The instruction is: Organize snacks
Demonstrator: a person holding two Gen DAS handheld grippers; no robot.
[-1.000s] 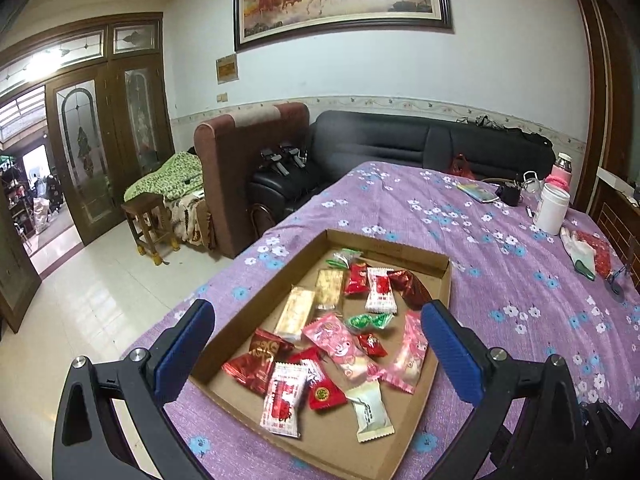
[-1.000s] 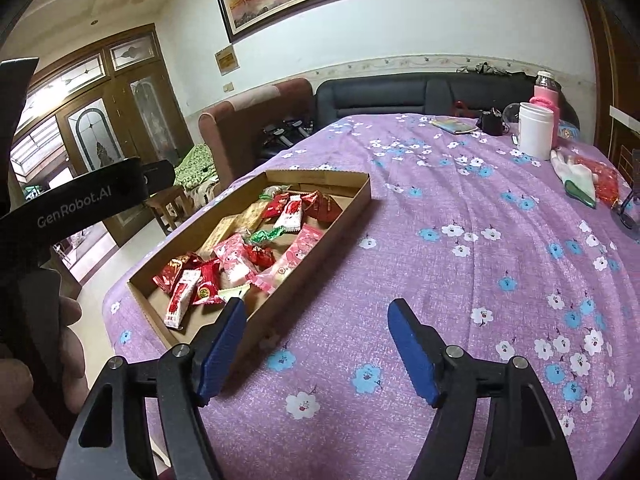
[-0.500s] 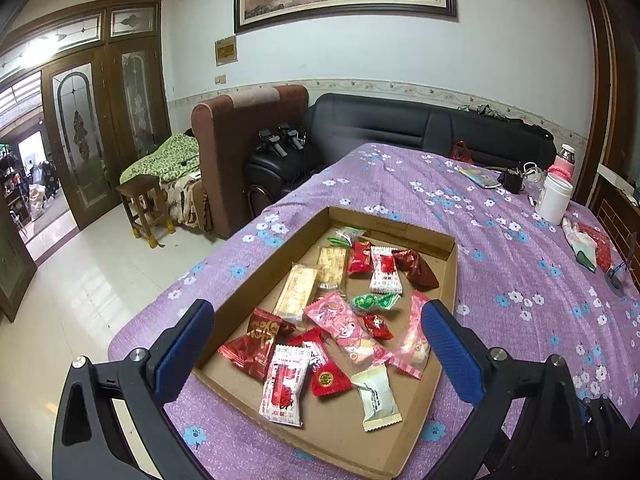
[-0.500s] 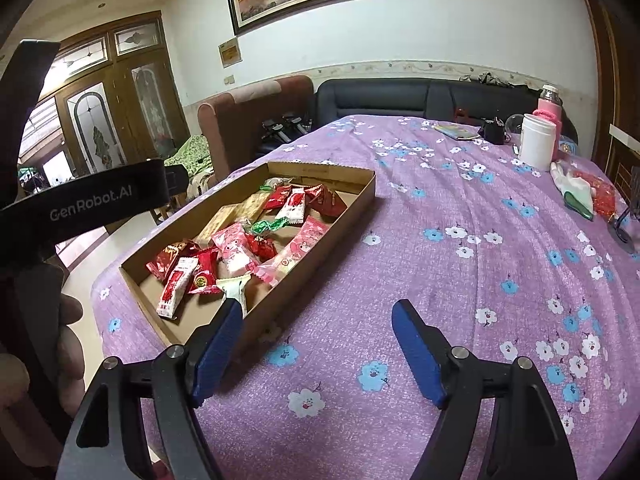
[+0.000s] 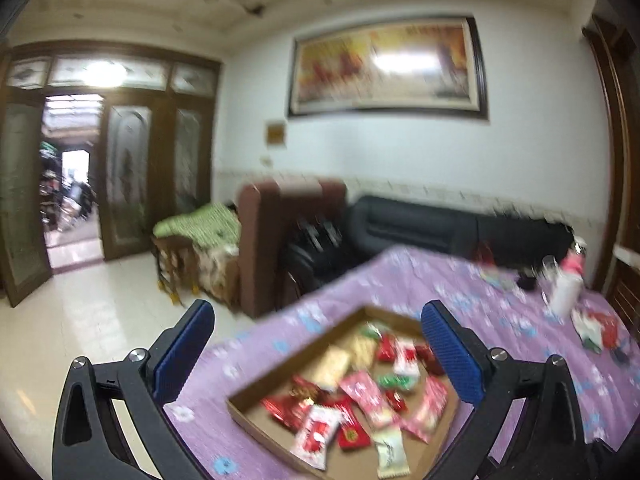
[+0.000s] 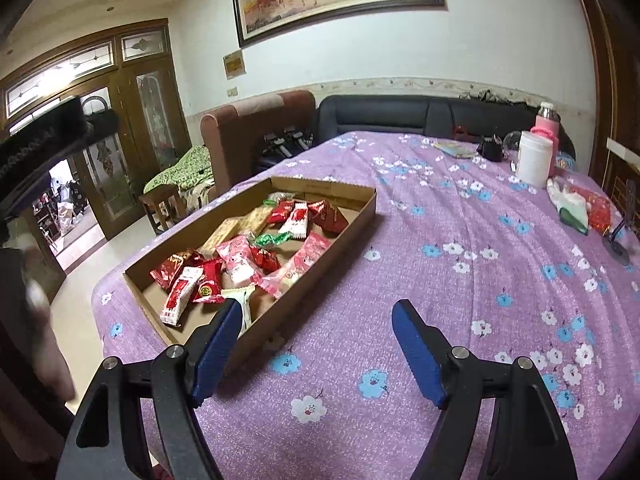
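Both my left gripper (image 5: 316, 348) and right gripper (image 6: 316, 350) fingers wide open, holding nothing; wrapped snacks (image 6: 256, 254) jumbled in the shallow cardboard tray (image 6: 362, 208) on the purple-clothed bench (image 6: 460, 280); can't call the stage.

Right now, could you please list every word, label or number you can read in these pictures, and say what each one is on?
None reads for certain.
White lettering on the black bar at the left edge: too blurred.
Snack wrappers in the cardboard tray: print too small.
Small wall plaque: unreadable.
Left wrist view: blurred throughout.

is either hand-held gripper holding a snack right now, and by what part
Nothing is held. The left hand-held gripper and right hand-held gripper are both open and empty; the snacks lie in the cardboard tray.
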